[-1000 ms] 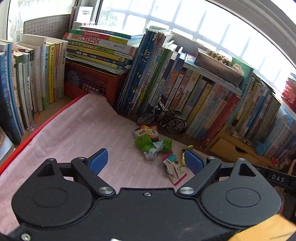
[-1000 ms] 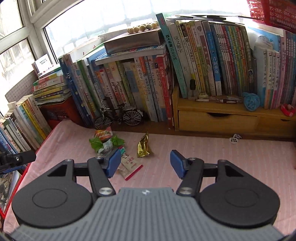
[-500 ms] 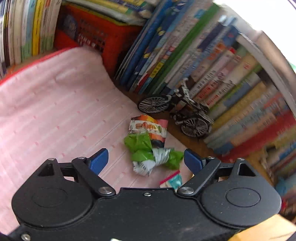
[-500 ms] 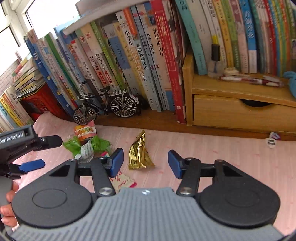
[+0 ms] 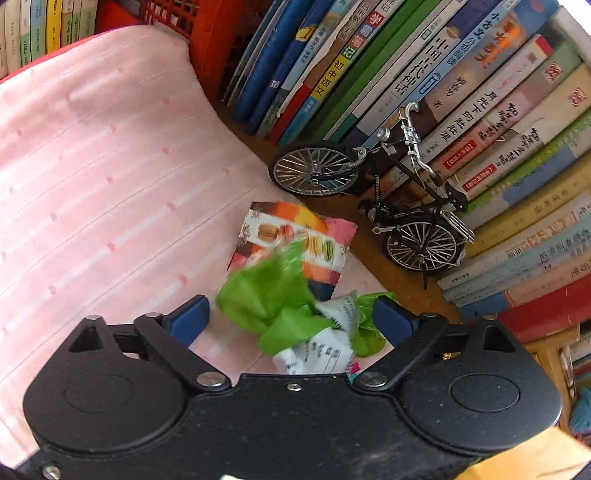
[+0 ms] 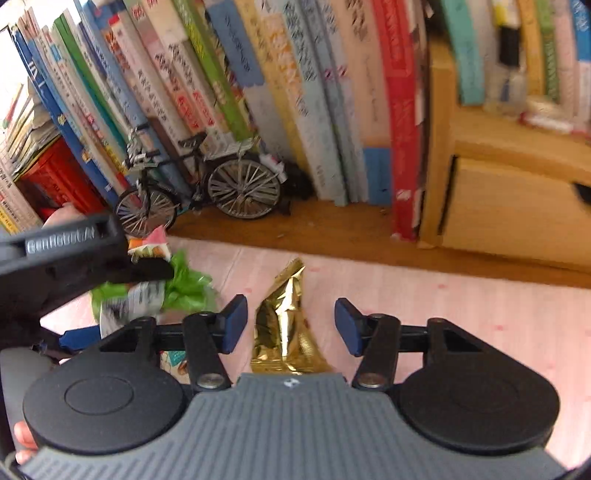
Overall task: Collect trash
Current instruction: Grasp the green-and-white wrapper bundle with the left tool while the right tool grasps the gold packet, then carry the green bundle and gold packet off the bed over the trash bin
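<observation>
A crumpled green and white wrapper (image 5: 291,314) lies on the pink cloth (image 5: 92,177) between the blue pads of my open left gripper (image 5: 291,319). Behind it lies a flat packet printed with macarons (image 5: 291,236). In the right wrist view a gold foil wrapper (image 6: 286,325) stands between the pads of my open right gripper (image 6: 290,325). The left gripper's black body (image 6: 66,258) hangs over the green wrapper (image 6: 184,288) at the left of that view. A small printed packet (image 6: 173,363) peeks out under the right gripper's left arm.
A black model bicycle (image 5: 384,192) stands on the wooden ledge (image 6: 314,232) against rows of upright books (image 5: 424,92). A red crate (image 5: 192,29) sits at the back left. A wooden drawer box (image 6: 517,206) is to the right. A person's fingers (image 6: 22,435) show at the lower left.
Both grippers have moved forward and down toward the trash. The green wrapper now sits between the left pads and the gold wrapper between the right pads. Both stay open.
</observation>
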A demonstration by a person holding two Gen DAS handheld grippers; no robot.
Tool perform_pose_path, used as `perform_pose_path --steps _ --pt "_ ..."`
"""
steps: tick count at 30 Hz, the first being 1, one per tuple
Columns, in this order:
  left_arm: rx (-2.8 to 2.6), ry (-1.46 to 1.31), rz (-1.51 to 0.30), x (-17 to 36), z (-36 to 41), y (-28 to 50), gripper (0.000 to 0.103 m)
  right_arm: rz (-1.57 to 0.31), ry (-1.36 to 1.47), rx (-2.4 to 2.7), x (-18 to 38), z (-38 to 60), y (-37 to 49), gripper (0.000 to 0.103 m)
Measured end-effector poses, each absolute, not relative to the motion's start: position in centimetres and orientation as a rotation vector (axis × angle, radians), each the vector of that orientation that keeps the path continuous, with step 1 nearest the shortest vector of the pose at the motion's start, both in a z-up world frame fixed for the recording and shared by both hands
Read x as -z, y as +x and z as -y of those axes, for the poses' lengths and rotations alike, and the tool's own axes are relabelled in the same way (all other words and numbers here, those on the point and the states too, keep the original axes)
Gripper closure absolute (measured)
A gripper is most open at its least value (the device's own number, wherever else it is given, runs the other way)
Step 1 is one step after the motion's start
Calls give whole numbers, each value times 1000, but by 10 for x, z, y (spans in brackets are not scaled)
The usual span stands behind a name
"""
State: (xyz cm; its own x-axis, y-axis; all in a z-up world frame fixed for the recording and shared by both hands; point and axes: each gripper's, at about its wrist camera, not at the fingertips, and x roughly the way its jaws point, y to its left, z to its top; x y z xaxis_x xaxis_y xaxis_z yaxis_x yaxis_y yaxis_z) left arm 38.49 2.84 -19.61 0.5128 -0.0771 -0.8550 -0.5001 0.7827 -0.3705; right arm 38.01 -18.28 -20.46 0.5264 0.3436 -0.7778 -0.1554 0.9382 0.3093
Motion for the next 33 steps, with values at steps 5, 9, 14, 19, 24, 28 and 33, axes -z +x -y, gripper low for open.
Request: perform_pose_path --steps 5,9,14,19,24,28,33 --pt "-277 -659 -1019 194 -25 389 18 -965 239 -340 205 184 373 73" --pt "-205 -740 -1007 193 -28 383 60 -961 252 -348 201 187 364 75" --pt "-181 -679 -991 174 -21 368 61 -949 286 -339 190 198 354 75" --pt "-147 -649 -966 145 -18 347 61 -933 304 -328 173 209 340 76" --pt "-109 -570 -940 106 -13 318 61 -905 294 -317 148 216 316 76" --pt "-82 -516 -922 72 -13 286 61 -878 304 -296 123 222 288 76" --pt "-64 -466 -892 32 -18 245 61 -855 337 -269 95 228 250 76"
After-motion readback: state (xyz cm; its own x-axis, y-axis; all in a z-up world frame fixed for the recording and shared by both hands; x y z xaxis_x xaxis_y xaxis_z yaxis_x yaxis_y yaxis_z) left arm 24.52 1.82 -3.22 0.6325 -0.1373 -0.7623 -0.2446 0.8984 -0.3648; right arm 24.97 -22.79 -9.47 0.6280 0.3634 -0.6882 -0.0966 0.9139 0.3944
